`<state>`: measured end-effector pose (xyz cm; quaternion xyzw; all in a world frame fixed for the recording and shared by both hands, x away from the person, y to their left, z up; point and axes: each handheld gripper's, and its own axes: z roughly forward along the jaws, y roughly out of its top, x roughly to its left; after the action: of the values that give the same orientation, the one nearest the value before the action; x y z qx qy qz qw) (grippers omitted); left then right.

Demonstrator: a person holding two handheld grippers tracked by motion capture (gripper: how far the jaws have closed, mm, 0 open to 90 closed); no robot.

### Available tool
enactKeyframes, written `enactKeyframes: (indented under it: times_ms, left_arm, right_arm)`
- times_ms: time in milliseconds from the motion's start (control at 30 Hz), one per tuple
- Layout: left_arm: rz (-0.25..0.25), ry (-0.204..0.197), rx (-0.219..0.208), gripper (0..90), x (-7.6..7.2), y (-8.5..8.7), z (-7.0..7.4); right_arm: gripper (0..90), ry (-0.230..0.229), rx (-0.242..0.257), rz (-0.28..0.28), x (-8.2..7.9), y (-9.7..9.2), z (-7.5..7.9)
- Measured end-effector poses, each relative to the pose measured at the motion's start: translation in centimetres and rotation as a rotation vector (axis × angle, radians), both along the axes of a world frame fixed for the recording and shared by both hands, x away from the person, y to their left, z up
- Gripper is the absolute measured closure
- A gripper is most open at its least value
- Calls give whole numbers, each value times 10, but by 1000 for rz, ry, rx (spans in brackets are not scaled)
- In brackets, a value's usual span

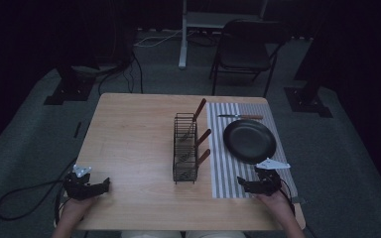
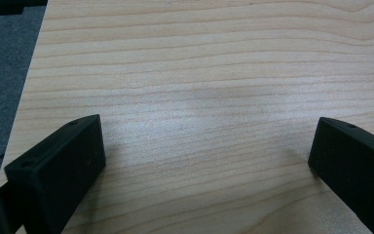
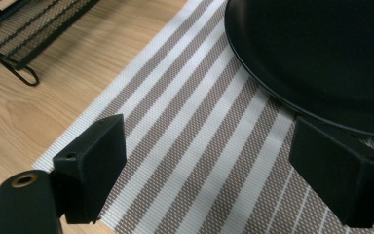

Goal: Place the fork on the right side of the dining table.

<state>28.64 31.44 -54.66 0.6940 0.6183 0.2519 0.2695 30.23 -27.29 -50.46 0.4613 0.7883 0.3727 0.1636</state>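
Beyond the far edge of the wooden counter [image 1: 134, 144] a dark folding chair [image 1: 245, 49] stands on the grey carpet [image 1: 39, 119], and just to its left rises a white post [image 1: 182, 34]. Cables [image 1: 129, 67] trail over the floor at the back left, near a black stand base [image 1: 67, 91]; another base [image 1: 307, 101] sits back right.

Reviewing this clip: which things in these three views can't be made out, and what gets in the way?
- Utensil heads in the wire rack, high view: three wooden handles stick out, but the mesh and dim light hide what the utensils are.
- Black plate, right gripper view: cut off by the top and right edges.
- Knife beyond the plate, high view: too small and dim to read the blade.
- Rack, right gripper view: cut by the top-left corner.
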Motion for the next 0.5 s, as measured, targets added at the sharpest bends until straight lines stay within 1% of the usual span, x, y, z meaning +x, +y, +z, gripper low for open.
enactKeyframes:
  times_ms: [67,133,267,500]
  left_arm:
    - [1,-2,5,2,0,-1,0]
    - [-1,2,-5,2,0,0,0]
    - [-1,2,-5,2,0,0,0]
    - [-1,1,-6,2,0,0,0]
  right_arm:
    - [133,-3,0,3,2,2,2]
    - [134,-1,3,10,3,3,4]
    - [139,-3,9,24,5,6,8]
    - [139,-24,16,43,11,10,19]
